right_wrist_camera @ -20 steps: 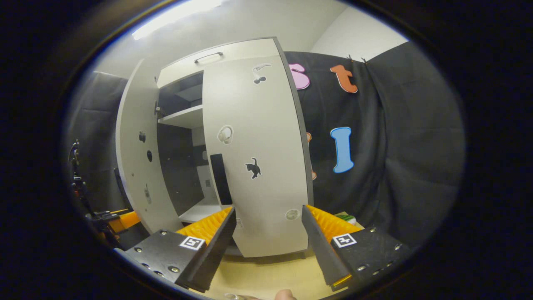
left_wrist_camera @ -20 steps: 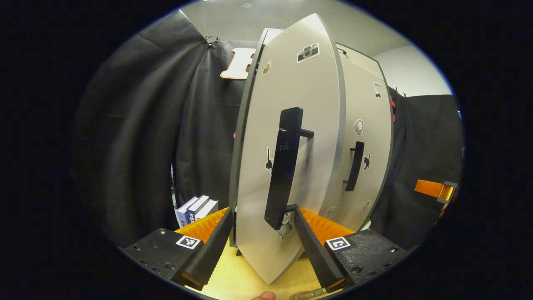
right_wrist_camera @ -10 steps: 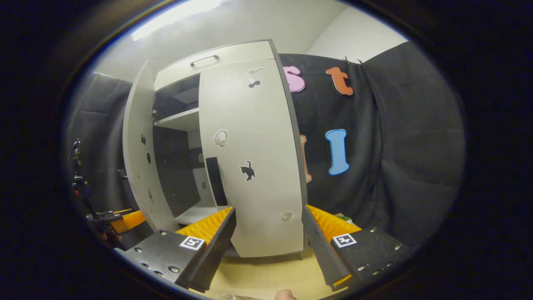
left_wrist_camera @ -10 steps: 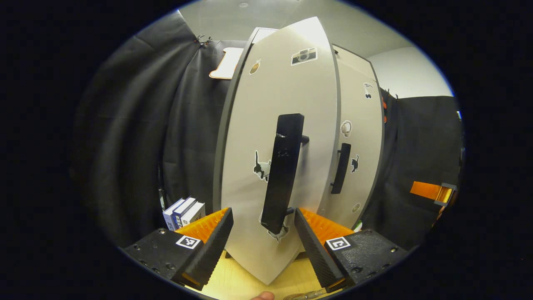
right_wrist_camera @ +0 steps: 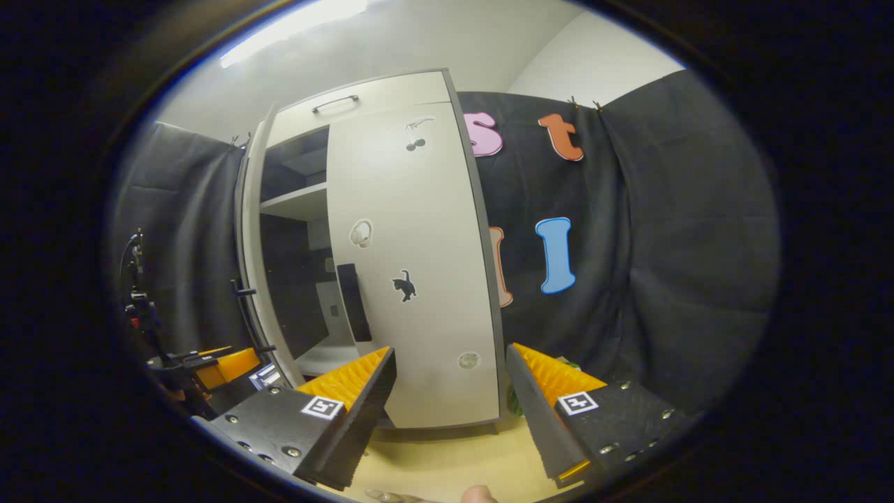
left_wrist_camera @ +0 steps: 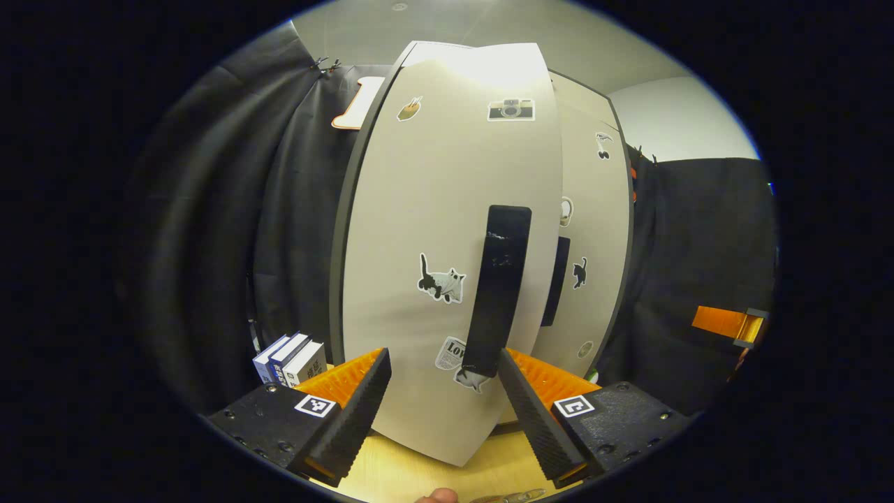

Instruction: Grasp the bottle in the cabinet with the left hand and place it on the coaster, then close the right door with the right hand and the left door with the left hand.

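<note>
The left door (left_wrist_camera: 447,279) of the cabinet (right_wrist_camera: 363,94) stood partly open, its pale face filling the middle of the left gripper view, with a camera sticker near its top at 12 o'clock and a cat sticker at its centre. Its long black handle (left_wrist_camera: 499,293) ran upright just right of centre, its lower end between the two fingers of the left gripper (left_wrist_camera: 443,405). That gripper's jaws were spread wide and held nothing; whether either finger touched the door could not be told. In the right gripper view the left door (right_wrist_camera: 255,251) showed edge-on at 9 o'clock, with dark shelves visible between it and the right door (right_wrist_camera: 412,279).

The right door (left_wrist_camera: 590,265) lay shut against the cabinet, at 3 o'clock of the left door in the left gripper view, its own handle (right_wrist_camera: 353,302) black and upright. The right gripper (right_wrist_camera: 450,402) sat in front of it, fingers wide apart and empty, clear of the door. The bottle and coaster could not be made out.

A row of books (left_wrist_camera: 290,358) stood on the wooden table (left_wrist_camera: 419,471) at 8 o'clock of the left door. The left gripper (right_wrist_camera: 209,363) also appeared far off at 8 o'clock in the right gripper view.
</note>
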Motion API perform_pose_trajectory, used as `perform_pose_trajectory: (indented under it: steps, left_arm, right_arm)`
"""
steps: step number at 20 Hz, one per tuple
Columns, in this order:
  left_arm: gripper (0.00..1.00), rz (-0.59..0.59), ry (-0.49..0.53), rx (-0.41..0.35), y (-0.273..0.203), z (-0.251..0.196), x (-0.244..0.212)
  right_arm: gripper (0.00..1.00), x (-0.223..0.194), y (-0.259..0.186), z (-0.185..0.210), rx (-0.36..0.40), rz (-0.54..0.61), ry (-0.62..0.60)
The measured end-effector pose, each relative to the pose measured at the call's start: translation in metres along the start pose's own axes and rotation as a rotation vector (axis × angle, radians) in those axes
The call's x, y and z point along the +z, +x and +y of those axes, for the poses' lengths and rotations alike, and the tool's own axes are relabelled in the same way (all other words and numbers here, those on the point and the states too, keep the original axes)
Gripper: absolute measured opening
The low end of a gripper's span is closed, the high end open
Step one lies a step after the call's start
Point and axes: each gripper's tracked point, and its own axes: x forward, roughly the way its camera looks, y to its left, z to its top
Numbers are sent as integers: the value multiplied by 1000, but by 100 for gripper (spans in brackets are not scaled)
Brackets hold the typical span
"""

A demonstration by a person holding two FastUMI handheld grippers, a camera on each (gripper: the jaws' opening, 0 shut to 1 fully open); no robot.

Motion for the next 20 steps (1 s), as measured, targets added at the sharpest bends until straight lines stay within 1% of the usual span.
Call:
perform_pose_trajectory:
  steps: [1, 3, 4, 5, 6, 11, 12, 15, 16, 17, 18, 20]
  left_arm:
    - [94, 4, 1, 0, 4, 0, -1]
    - [95, 11, -1, -6, 5, -3, -4]
    - [95, 12, -2, -7, 5, -4, -4]
    - [89, 12, -1, -7, 5, -5, -4]
    - [94, 10, 0, -5, 7, -5, -3]
    - [94, -15, 8, 19, 8, -1, 6]
    - [94, -17, 6, 20, 9, -1, 7]
    - [94, -28, -6, 23, 9, -1, 10]
    - [94, -31, -11, 22, 9, -1, 11]
    - [95, -32, -13, 20, 9, -1, 11]
    - [94, -32, -13, 19, 10, -2, 10]
    - [95, -33, -7, 15, 10, -3, 11]
  right_arm:
    - [96, 0, -2, -1, -2, 1, 2]
    - [96, -1, -3, -4, -6, 5, 1]
    - [93, -1, -4, -5, -9, 6, 0]
    - [93, -2, -3, -7, -12, 8, 1]
    - [93, -3, -4, -7, -12, 8, 3]
    - [93, -3, -7, -10, -12, 7, 6]
    - [96, -3, -7, -11, -11, 7, 6]
    - [96, -2, -8, -11, -8, 5, 7]
    - [93, -2, -7, -10, -6, 6, 7]
    - [93, -2, -7, -10, -4, 7, 5]
    - [96, -1, -6, -10, -3, 6, 4]
    - [96, -1, -5, -9, -1, 6, 2]
